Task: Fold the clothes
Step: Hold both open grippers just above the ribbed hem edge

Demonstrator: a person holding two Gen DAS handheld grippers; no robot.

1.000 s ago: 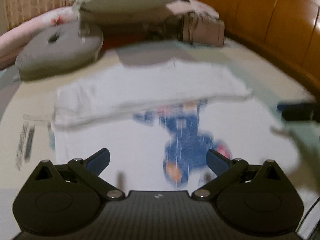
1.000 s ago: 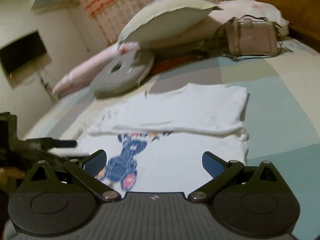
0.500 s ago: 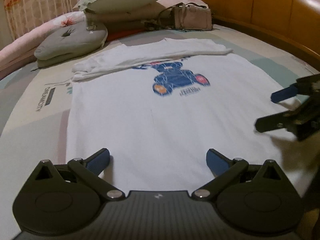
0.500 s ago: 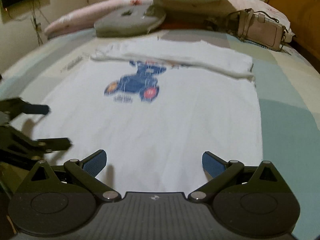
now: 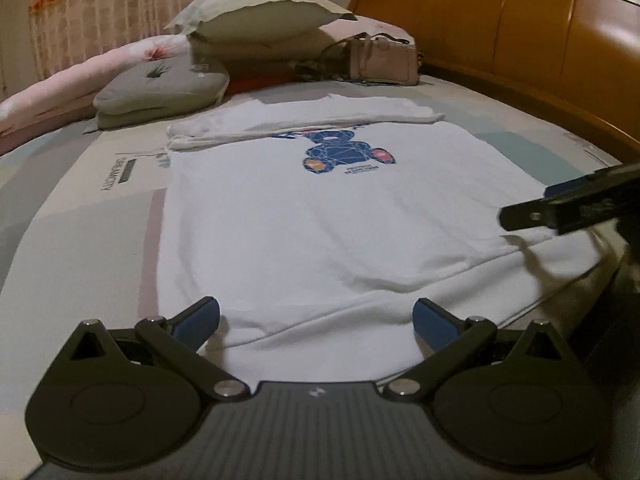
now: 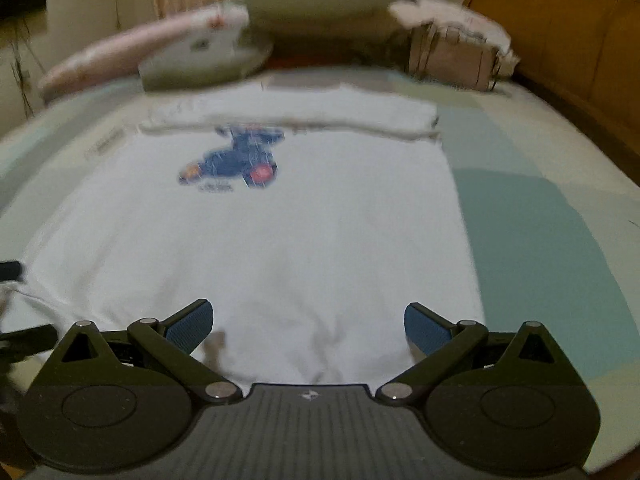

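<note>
White tee (image 5: pixel 320 216) lying flat on bed (image 5: pixel 100 216) w/ top folded over — both grippers, left (image 5: pixel 316 320) & right (image 6: pixel 308 322), hovering at near hem, fingers spread wide, gripping nothing.

Matt white cloth T-shirt (image 5: pixel 320 216), glossy wooden headboard (image 5: pixel 520 24), ribbed blue fingers (image 5: pixel 198 320).

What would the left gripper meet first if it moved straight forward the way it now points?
Probably the white T-shirt lying flat on the bed: the open left gripper sits low over its near hem. Height above the cloth is unclear.
</note>
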